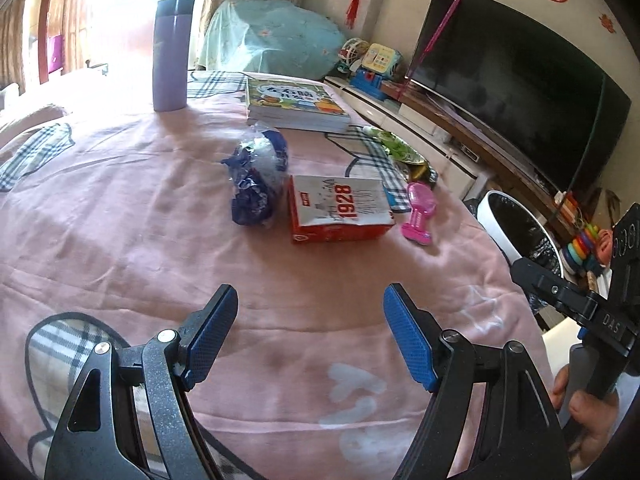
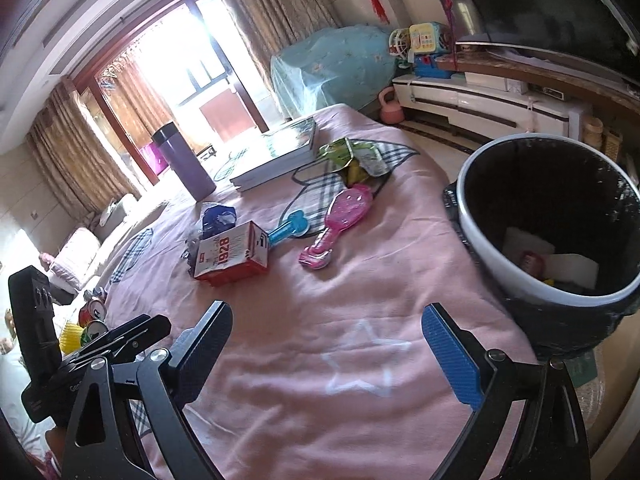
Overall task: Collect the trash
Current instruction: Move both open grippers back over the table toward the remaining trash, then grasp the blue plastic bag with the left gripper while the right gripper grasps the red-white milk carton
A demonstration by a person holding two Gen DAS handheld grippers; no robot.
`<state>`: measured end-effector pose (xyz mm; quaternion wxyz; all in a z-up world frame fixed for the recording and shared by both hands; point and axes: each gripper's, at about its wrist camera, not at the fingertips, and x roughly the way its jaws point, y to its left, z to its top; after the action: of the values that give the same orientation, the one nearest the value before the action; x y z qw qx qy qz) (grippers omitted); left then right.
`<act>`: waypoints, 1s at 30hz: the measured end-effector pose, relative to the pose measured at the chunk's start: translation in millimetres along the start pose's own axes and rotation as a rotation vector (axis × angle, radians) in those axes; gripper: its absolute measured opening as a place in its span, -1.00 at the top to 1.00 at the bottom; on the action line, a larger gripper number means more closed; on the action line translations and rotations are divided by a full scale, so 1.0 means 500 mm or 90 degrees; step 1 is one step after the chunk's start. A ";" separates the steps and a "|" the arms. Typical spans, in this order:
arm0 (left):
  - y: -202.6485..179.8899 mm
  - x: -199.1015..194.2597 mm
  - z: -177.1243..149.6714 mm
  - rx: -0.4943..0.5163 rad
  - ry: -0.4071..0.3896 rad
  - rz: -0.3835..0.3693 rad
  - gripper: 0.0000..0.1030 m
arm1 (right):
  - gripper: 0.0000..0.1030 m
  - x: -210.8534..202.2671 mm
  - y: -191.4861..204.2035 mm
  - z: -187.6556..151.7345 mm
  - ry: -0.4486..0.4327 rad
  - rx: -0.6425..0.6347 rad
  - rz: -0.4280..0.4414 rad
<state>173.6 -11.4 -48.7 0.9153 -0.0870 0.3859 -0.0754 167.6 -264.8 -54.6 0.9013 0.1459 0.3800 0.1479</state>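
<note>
Blue-padded left gripper (image 1: pixel 308 312) hangs wide apart and empty over the pink quilted cloth (image 1: pixel 120 208); the right gripper (image 2: pixel 326 332) is spread and empty too. Dead ahead of the left lies the crumpled blue-and-white plastic wrapper (image 1: pixel 258 176), long axis running away, just beside the torn red-and-white "1928" carton (image 1: pixel 340 208). Bare cloth between; the black-lined white bin (image 2: pixel 484 256) stands off the right edge, nearer the right.

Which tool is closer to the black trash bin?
Right. The right tool hovers open over the pink blanket with the trash bin just beside its right finger. The left tool, also open, is farther: the bin sits off to its right, beyond the right tool.
</note>
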 end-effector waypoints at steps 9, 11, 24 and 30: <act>-0.019 0.023 0.032 0.103 -0.002 -0.019 -0.50 | -0.86 0.039 0.002 0.019 0.015 -0.002 0.011; -0.030 0.034 0.047 0.154 0.003 -0.020 -0.50 | -0.86 0.048 -0.003 0.025 0.018 0.001 0.008; 0.060 0.087 0.153 0.119 0.009 -0.005 -0.69 | -0.59 0.100 0.000 0.055 0.037 0.007 0.023; 0.131 0.136 0.183 -0.002 0.025 -0.023 -0.68 | -0.23 0.137 0.047 0.058 0.057 -0.006 0.070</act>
<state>291.1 47.6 -47.1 0.9060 -0.0936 0.4022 -0.0927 230.8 -221.7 -70.4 0.8746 0.1552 0.4109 0.2054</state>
